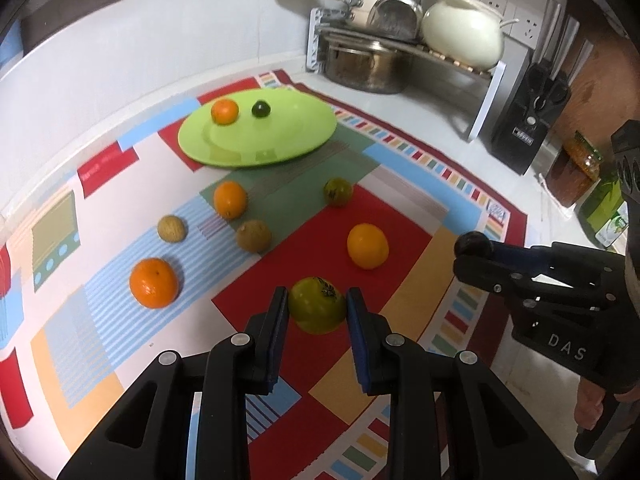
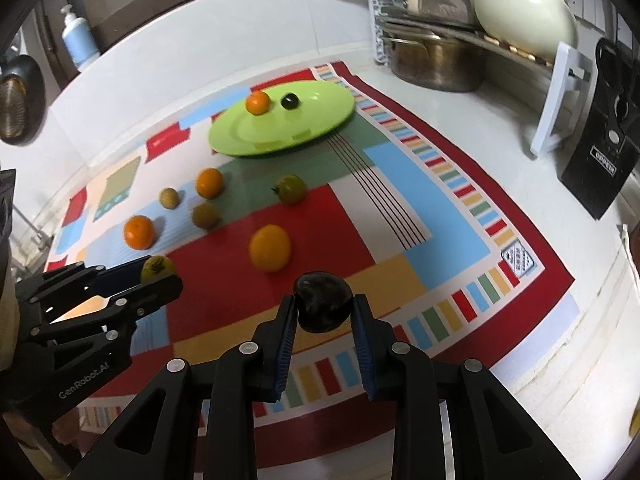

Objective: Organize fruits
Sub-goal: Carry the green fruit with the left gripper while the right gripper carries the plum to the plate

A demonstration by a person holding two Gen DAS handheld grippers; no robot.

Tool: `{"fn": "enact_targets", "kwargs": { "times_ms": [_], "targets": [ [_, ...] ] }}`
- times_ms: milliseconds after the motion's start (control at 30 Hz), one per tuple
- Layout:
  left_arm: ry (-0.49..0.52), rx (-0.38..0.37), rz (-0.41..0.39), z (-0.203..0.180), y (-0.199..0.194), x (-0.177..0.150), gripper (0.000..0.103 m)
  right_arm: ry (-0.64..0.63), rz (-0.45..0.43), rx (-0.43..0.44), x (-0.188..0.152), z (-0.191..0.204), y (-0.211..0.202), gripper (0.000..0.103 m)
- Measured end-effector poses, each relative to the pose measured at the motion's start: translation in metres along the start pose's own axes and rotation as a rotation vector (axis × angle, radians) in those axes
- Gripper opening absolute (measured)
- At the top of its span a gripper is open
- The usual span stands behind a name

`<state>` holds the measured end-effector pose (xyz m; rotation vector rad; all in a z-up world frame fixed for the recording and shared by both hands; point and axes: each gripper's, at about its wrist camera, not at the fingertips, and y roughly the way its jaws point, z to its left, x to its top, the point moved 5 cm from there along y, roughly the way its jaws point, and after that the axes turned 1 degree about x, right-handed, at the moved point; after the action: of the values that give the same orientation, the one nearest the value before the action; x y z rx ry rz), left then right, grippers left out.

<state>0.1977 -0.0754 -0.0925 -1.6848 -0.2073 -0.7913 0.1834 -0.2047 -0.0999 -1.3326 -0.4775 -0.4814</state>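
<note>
My left gripper is shut on a yellow-green fruit, held above the red patch of the mat; it also shows in the right wrist view. My right gripper is shut on a dark, near-black fruit, seen in the left wrist view at the right. A green plate at the back of the mat holds a small orange and a small dark fruit. Loose on the mat lie oranges, a yellow citrus, brown fruits and a greenish fruit.
A colourful patterned mat covers the white counter. A dish rack with pots and a cream kettle stands at the back right. A black knife block, a jar and a green bottle stand at the right. A soap dispenser stands at the back left.
</note>
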Motion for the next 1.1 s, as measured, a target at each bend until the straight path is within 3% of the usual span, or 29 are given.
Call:
{"fn": "enact_targets", "kwargs": {
  "times_ms": [467,1100],
  "targets": [
    [0.039,0.012,-0.097,0.002,-0.031,0.022,0.029,-0.029,-0.079,0.03,0.022,0.019,-0.022,0.029],
    [0.091,0.073,-0.172,0.03,-0.031,0.076,0.029,-0.085,-0.136,0.057,0.074,0.046,-0.017,0.029]
  ]
}}
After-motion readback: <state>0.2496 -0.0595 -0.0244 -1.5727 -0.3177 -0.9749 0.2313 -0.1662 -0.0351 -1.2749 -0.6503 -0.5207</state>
